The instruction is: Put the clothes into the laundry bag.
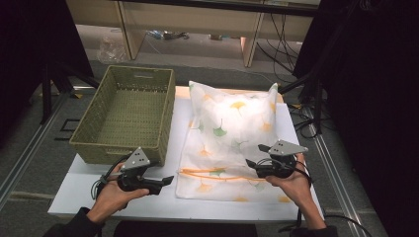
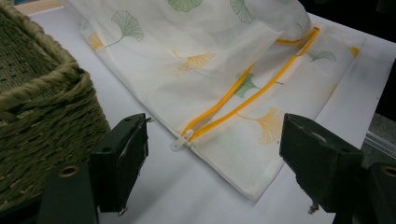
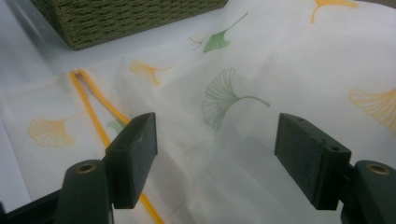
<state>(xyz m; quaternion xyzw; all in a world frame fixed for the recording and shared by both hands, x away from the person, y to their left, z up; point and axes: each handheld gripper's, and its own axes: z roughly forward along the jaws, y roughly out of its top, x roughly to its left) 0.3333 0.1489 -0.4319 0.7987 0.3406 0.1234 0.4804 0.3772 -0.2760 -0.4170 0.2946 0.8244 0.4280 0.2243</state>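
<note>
A white mesh bag printed with green and orange ginkgo leaves lies stuffed on the white table. Its orange zipper runs across the near end and gapes apart; in the left gripper view the zipper ends at a clear pull tab. My left gripper hovers just left of the bag's near corner, open with nothing between its jaws. My right gripper is over the bag's right near part, open above the fabric with nothing held.
A woven olive basket stands empty at the table's left, close to my left gripper. Bare table lies in front of the basket. Shelving legs and cables sit on the floor beyond the table, with dark curtains at both sides.
</note>
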